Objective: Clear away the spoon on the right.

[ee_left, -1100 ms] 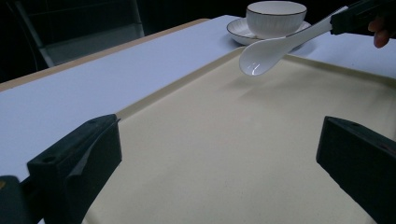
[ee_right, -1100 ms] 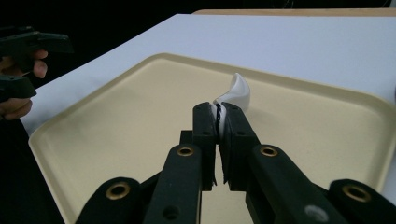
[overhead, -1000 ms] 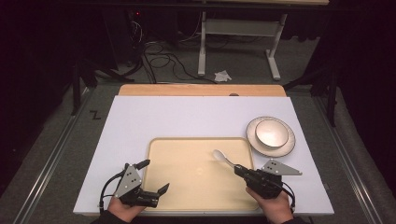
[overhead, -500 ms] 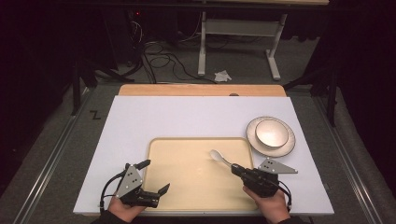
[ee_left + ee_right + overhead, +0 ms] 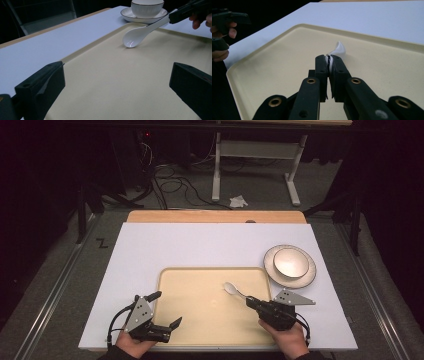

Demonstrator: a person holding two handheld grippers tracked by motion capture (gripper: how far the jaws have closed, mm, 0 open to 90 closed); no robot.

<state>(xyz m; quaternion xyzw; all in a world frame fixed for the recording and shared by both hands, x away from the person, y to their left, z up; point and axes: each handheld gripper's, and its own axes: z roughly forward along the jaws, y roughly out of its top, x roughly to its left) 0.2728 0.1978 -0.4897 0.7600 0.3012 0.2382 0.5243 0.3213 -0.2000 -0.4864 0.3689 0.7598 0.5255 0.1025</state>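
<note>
A white ceramic spoon (image 5: 231,289) (image 5: 140,35) (image 5: 338,50) is held by its handle in my right gripper (image 5: 250,301) (image 5: 328,58), whose jaws are shut on it; the spoon's bowl rests low over the beige tray (image 5: 200,317) (image 5: 120,82) (image 5: 274,67), right of its middle. My left gripper (image 5: 166,312) stands open at the tray's near left corner, its two fingers (image 5: 45,85) wide apart with nothing between them. A white bowl (image 5: 291,262) (image 5: 147,7) sits on a dark-rimmed plate (image 5: 307,276) (image 5: 127,14) just right of the tray.
The tray and plate lie on a white board (image 5: 200,245) over a wooden tabletop (image 5: 215,216). Beyond the table stand a desk frame (image 5: 255,155), loose cables (image 5: 170,180) and a crumpled scrap (image 5: 238,200) on the dark floor.
My right gripper has drawn the spoon slightly towards the near edge and lowered it over the tray. The left gripper has kept still.
</note>
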